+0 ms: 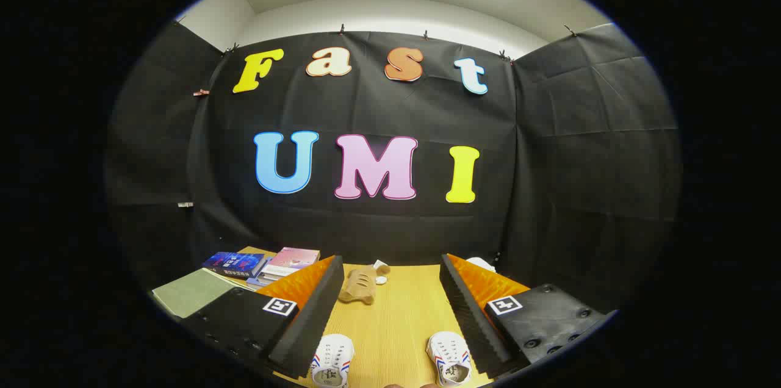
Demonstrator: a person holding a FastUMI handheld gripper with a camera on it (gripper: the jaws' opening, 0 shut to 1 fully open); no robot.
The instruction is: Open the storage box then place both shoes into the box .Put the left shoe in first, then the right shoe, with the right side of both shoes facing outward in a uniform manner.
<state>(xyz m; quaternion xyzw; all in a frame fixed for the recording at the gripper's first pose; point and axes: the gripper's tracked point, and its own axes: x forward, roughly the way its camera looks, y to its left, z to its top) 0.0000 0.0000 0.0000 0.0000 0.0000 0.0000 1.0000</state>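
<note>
**Open tongs above two small white shoes on a wooden table**

At far left, a green mat (pixel 190 291) lies on the table (pixel 390 308), with a stack of books (pixel 262 263) just behind it. The tongs (pixel 390 321) gape wide, holding nothing. Between their fingers sit two white shoes, the left shoe (pixel 332 360) and the right shoe (pixel 449 359), both with red and blue stripes. Beyond them rests a tan plush toy (pixel 359 284).

My gripper (pixel 390 308) gapes wide, holding nothing; two white shoes (pixel 332 366) (pixel 450 365) lie between my fingers on the wooden table (pixel 396 321); a brown plush toy (pixel 360 284) sits beyond.
</note>
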